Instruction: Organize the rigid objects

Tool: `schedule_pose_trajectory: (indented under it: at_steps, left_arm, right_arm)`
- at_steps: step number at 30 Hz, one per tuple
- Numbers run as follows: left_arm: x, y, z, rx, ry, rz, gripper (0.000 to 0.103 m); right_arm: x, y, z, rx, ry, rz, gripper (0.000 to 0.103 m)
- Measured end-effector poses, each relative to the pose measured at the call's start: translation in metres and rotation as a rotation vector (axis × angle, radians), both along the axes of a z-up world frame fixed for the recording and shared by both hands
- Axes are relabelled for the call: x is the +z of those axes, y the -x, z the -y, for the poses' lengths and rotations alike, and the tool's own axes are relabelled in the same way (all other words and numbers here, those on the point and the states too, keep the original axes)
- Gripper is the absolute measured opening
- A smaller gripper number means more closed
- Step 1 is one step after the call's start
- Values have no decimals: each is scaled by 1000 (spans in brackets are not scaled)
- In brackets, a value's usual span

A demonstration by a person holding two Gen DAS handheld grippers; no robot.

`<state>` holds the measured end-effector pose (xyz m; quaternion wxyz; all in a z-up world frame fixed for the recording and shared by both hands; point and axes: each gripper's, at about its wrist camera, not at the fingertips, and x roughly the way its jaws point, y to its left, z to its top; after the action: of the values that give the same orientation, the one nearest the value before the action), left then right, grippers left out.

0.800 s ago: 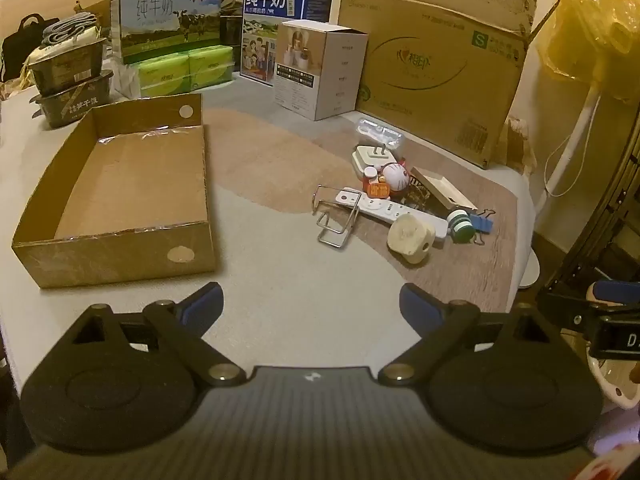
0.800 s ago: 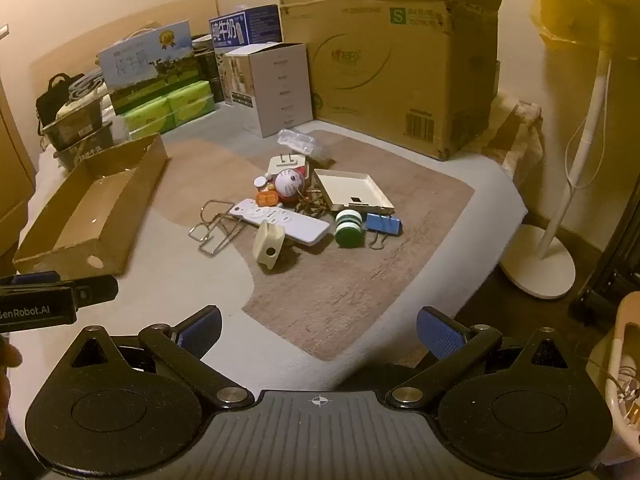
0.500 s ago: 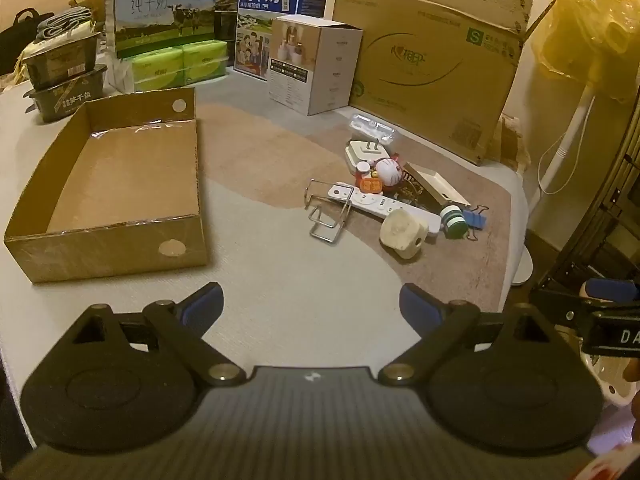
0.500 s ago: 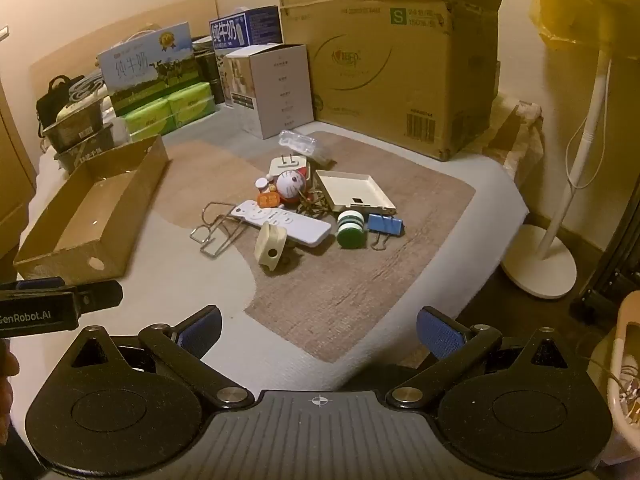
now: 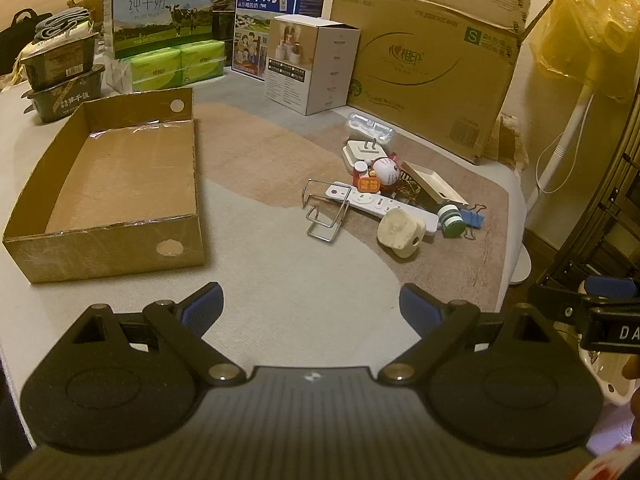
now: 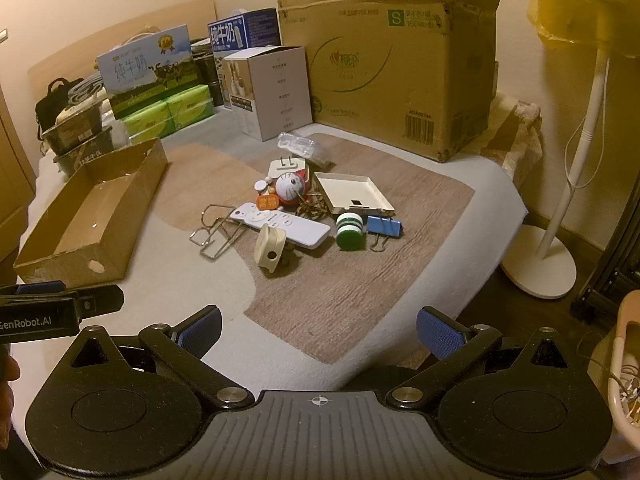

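Clutter sat heaped on the bed's brown patch: white remote (image 6: 282, 224), green spool (image 6: 350, 231), blue binder clip (image 6: 384, 226). I had my left gripper (image 5: 310, 306) and right gripper (image 6: 318, 330) both spread wide, holding nothing, with the cardboard tray (image 5: 120, 236) off to the left.

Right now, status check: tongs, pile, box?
Left tongs open, nothing held. Right tongs open, nothing held. Pile untouched on mat, white remote at its front. Cardboard tray holds nothing, path unobstructed.
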<state>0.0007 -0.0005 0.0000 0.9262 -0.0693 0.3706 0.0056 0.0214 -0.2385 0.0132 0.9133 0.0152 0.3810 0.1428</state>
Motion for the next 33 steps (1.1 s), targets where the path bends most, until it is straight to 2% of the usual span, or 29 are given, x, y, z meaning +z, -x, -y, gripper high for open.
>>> schedule_pose_trajectory:
  at_steps: [33]
  left_arm:
    - [1,-3,1,-11,0,-4,94]
  right_arm:
    - [0,-1,-2,-2,-1,4,103]
